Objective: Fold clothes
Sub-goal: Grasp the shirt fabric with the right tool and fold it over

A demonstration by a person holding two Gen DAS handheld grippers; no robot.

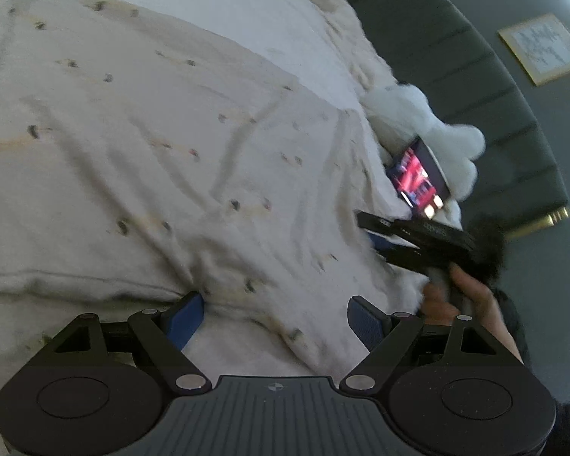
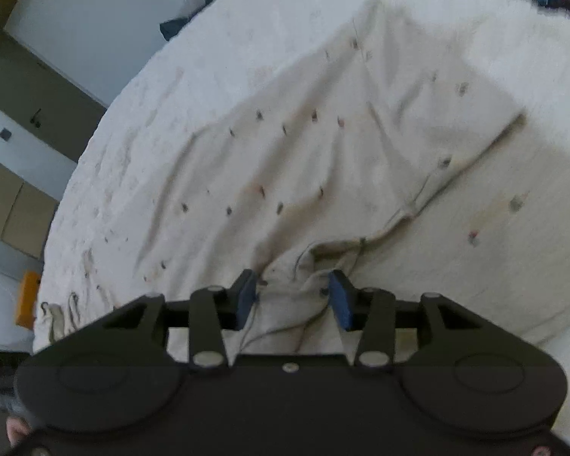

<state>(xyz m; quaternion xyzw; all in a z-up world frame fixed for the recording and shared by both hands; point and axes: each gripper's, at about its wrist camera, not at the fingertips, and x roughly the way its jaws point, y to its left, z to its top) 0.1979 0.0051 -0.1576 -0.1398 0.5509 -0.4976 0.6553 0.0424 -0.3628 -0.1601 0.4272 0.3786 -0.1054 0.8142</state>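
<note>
Both grippers are on the cloth as I watch: my right gripper point(image 2: 294, 296) has its blue pads spread with a bunched ridge of the garment point(image 2: 323, 144) between them, not yet pinched so far as I can judge, and my left gripper point(image 1: 273, 317) stands wide apart over another edge, holding nothing. From the left wrist view I also see the right tool point(image 1: 418, 241) low at the garment's far side, with a hand point(image 1: 463, 296) behind it.

That pale, speckled garment lies spread on the white bed cover point(image 2: 456, 11), mostly flat but rumpled, with a hemmed edge point(image 2: 471, 167) turned at the right and creases running from the near bunch. I judge it only partly folded at best: no tidy stack shows, so squaring and folding remain. Whether one flap already lies over another, I cannot tell.

Its long axis runs away from the right gripper, up and slightly rightward in that view, narrow end far
</note>
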